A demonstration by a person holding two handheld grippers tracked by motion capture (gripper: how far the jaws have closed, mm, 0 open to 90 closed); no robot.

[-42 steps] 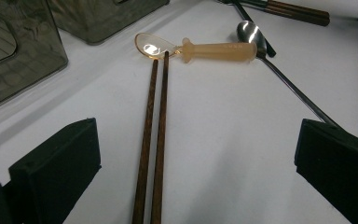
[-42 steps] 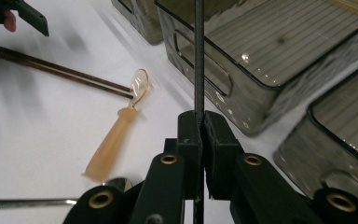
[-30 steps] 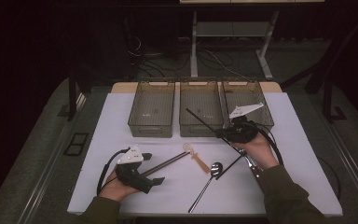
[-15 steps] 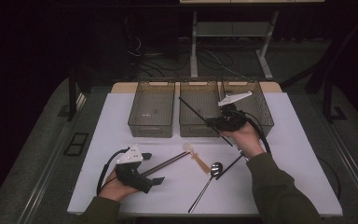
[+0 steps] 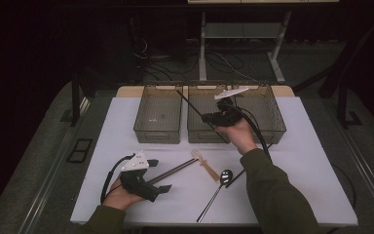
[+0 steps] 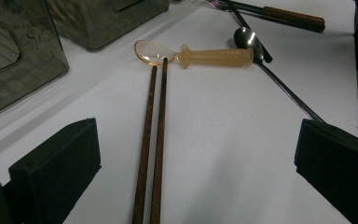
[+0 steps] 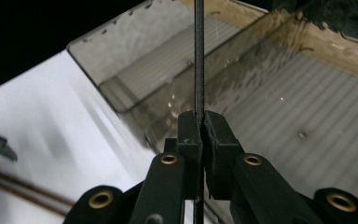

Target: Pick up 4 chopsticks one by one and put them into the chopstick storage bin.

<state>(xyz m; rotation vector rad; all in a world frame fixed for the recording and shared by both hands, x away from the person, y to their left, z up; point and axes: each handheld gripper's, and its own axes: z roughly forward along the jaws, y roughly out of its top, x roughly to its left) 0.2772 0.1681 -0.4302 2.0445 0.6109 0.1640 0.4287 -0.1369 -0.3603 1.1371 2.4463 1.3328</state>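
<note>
My right gripper (image 5: 208,117) is shut on a thin black chopstick (image 5: 190,102) and holds it in the air above the middle clear bin (image 5: 197,137). In the right gripper view the jaws (image 7: 199,122) pinch that chopstick (image 7: 198,56), which runs straight up over the bins. My left gripper (image 5: 161,175) rests open on the white table near the front left. Between its wide jaws (image 6: 196,154) lies a pair of brown chopsticks (image 6: 152,140), whose tips touch an amber plastic spoon (image 6: 214,57).
Three clear bins stand in a row at the back: left (image 5: 158,133), middle and right (image 5: 275,127). A metal spoon (image 5: 218,185) and a dark-handled utensil (image 5: 237,177) lie on the white table (image 5: 311,185) beside the amber spoon (image 5: 204,163).
My right gripper has carried the black chopstick left and slightly up, from over the right bin to over the middle bin. The left gripper has stayed where it was.
</note>
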